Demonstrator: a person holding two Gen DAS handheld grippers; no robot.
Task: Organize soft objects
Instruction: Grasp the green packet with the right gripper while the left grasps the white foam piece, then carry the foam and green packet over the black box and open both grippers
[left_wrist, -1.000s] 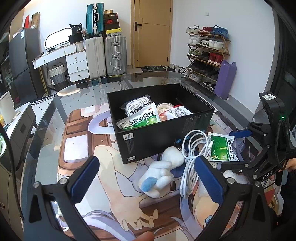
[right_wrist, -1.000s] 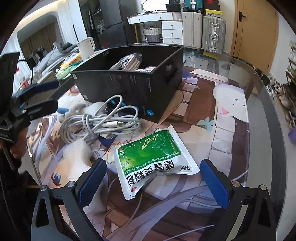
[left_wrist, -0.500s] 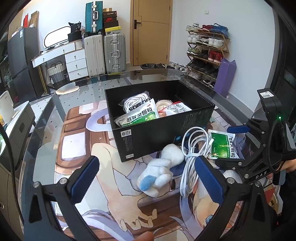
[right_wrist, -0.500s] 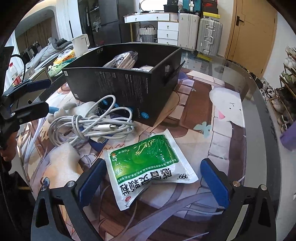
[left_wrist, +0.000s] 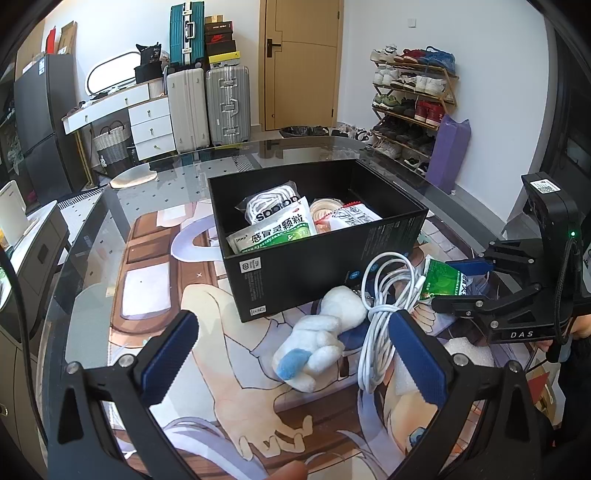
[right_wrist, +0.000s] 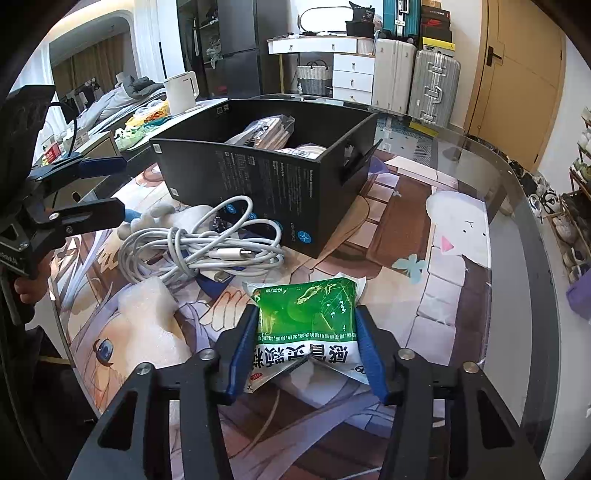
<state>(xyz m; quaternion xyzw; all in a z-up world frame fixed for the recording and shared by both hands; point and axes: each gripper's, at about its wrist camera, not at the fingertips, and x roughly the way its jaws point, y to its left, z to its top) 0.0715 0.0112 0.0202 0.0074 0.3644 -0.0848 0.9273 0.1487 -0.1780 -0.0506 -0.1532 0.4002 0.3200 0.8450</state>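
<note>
My right gripper (right_wrist: 307, 325) is shut on a green and white medicine pouch (right_wrist: 308, 321), which buckles between its blue pads just above the table. The pouch also shows in the left wrist view (left_wrist: 443, 282), between the right gripper's fingers. My left gripper (left_wrist: 295, 354) is open and empty, above a white and blue plush toy (left_wrist: 317, 343). A coiled white cable (left_wrist: 384, 317) lies beside the toy, and in the right wrist view (right_wrist: 199, 243) it lies left of the pouch. A black box (left_wrist: 317, 266) behind them holds a similar green pouch and other packets.
A white foam piece (right_wrist: 147, 314) lies left of the pouch. The glass table (right_wrist: 517, 229) has an illustrated mat under it and a curved edge at the right. Suitcases, a dresser and a shoe rack (left_wrist: 413, 96) stand beyond the table.
My right gripper has closed from wide open onto the green pouch, squeezing it so it buckles. My left gripper stays open, drawn back slightly.
</note>
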